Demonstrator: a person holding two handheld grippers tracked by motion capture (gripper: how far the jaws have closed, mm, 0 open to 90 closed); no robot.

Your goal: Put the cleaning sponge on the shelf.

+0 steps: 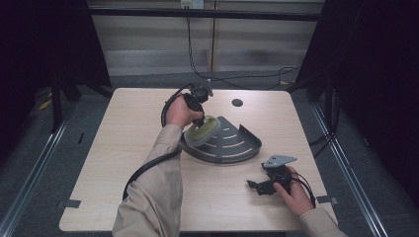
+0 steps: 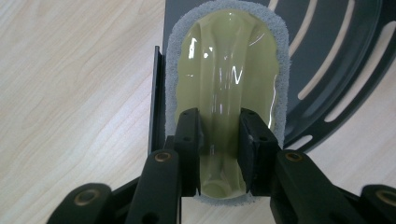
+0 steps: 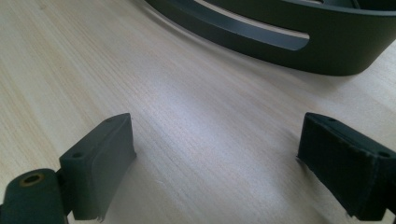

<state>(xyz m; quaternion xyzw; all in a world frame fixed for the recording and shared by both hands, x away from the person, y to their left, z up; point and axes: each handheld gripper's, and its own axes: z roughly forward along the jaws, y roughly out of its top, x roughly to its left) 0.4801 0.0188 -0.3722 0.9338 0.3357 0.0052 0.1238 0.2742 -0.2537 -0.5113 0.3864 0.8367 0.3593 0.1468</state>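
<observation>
A dark grey quarter-round corner shelf (image 1: 232, 143) with curved slots lies on the wooden table. A scrubber with a glossy yellow-green handle and a grey sponge rim (image 2: 229, 79) rests over the shelf's left edge. My left gripper (image 2: 219, 140) is shut on the scrubber's raised middle ridge, seen from above at the shelf's left corner (image 1: 200, 123). My right gripper (image 3: 215, 158) stands open just above the table, with nothing between its jaws, near the front right (image 1: 269, 185). The shelf's curved rim (image 3: 289, 42) lies ahead of it.
The table (image 1: 123, 148) has a round cable hole (image 1: 237, 102) at the back. Cables trail from both grippers. Dark curtains and metal rails flank the table on both sides.
</observation>
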